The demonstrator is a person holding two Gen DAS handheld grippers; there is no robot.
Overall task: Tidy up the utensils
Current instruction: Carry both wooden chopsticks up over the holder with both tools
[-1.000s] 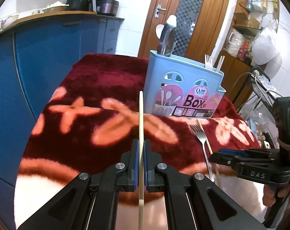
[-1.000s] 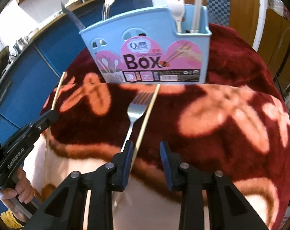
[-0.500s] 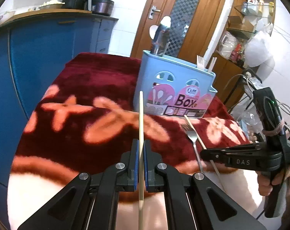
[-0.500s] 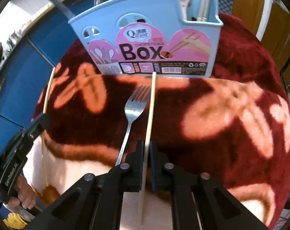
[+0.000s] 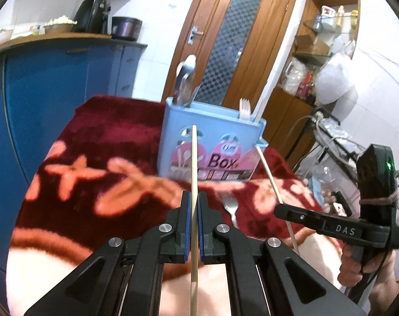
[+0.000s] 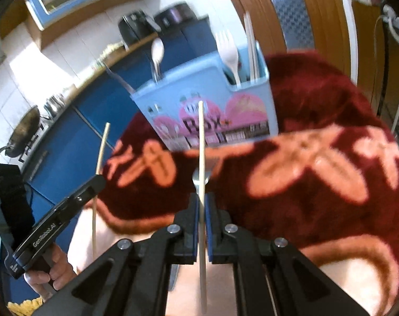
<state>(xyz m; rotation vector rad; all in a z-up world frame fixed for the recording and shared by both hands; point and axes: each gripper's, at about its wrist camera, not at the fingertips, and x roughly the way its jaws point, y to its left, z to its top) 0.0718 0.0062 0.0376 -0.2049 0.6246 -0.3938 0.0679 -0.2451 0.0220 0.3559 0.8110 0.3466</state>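
Observation:
A light blue utensil box (image 5: 212, 144) (image 6: 212, 110) stands on the red flowered blanket, with spoons, a white fork and chopsticks upright in its compartments. My left gripper (image 5: 193, 197) is shut on one wooden chopstick (image 5: 194, 163), lifted and pointing at the box. My right gripper (image 6: 201, 197) is shut on a second chopstick (image 6: 201, 137), also raised off the blanket. A metal fork (image 5: 231, 208) lies flat on the blanket between both grippers, partly hidden behind the right chopstick in the right wrist view. Each gripper shows in the other's view: the right gripper (image 5: 281, 208), the left gripper (image 6: 98, 181).
The red blanket (image 5: 99, 137) covers the table. A blue counter (image 5: 54, 84) with appliances runs along the left. A wooden door (image 5: 225, 39) and cluttered shelves (image 5: 326, 52) stand behind, and a wire rack (image 5: 339, 147) at the right.
My right gripper closed on the chopstick beside the fork and lifted it off the blanket. Both grippers rose and tilted up, so the box looks farther off. The fork stayed.

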